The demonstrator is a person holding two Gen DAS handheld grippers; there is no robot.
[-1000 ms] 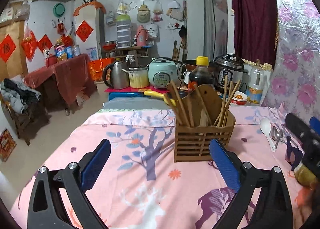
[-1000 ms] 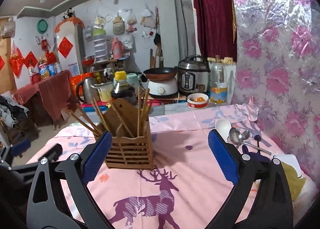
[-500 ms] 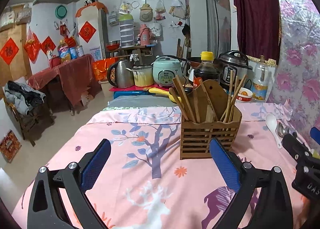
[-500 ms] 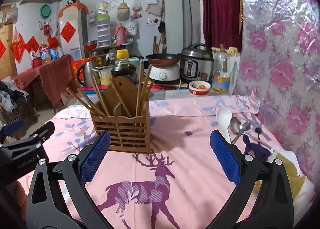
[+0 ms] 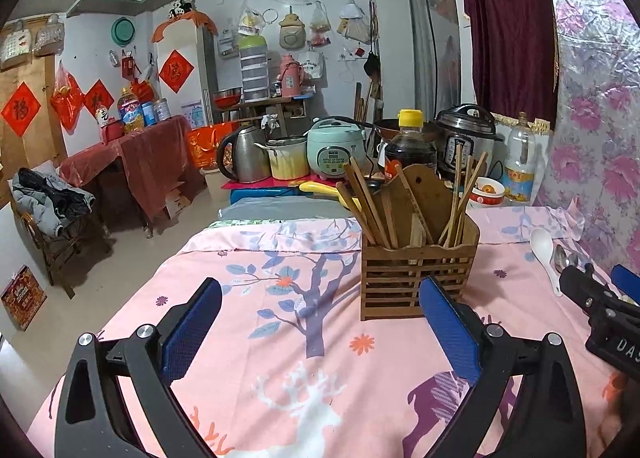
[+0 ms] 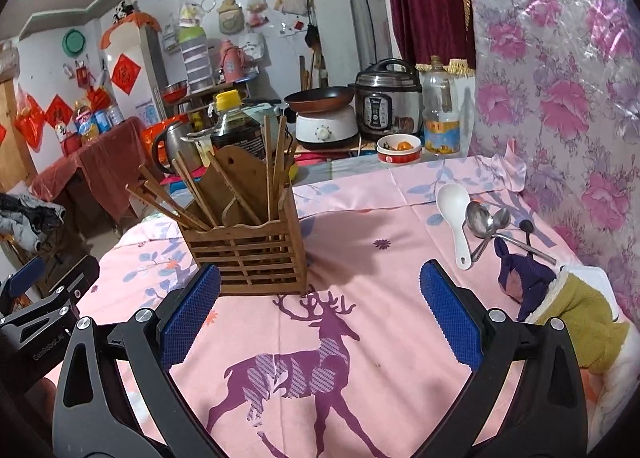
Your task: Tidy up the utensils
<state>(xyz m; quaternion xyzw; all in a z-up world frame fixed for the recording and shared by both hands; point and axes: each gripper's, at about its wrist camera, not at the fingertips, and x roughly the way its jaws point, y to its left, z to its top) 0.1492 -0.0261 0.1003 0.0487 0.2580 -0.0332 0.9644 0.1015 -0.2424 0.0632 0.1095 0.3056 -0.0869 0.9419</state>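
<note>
Above the pink tablecloth (image 6: 360, 226), both grippers are held wide apart and empty: left gripper (image 5: 320, 322), right gripper (image 6: 320, 306). A slatted wooden utensil holder (image 6: 248, 254) with chopsticks (image 6: 192, 194) is seen mid-table; a white spoon (image 6: 454, 210) and metal spoons (image 6: 486, 222) are laid near the right edge.

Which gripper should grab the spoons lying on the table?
Right. The spoons lie just ahead of the open right gripper, while the left gripper sits farther away, facing the holder.
</note>
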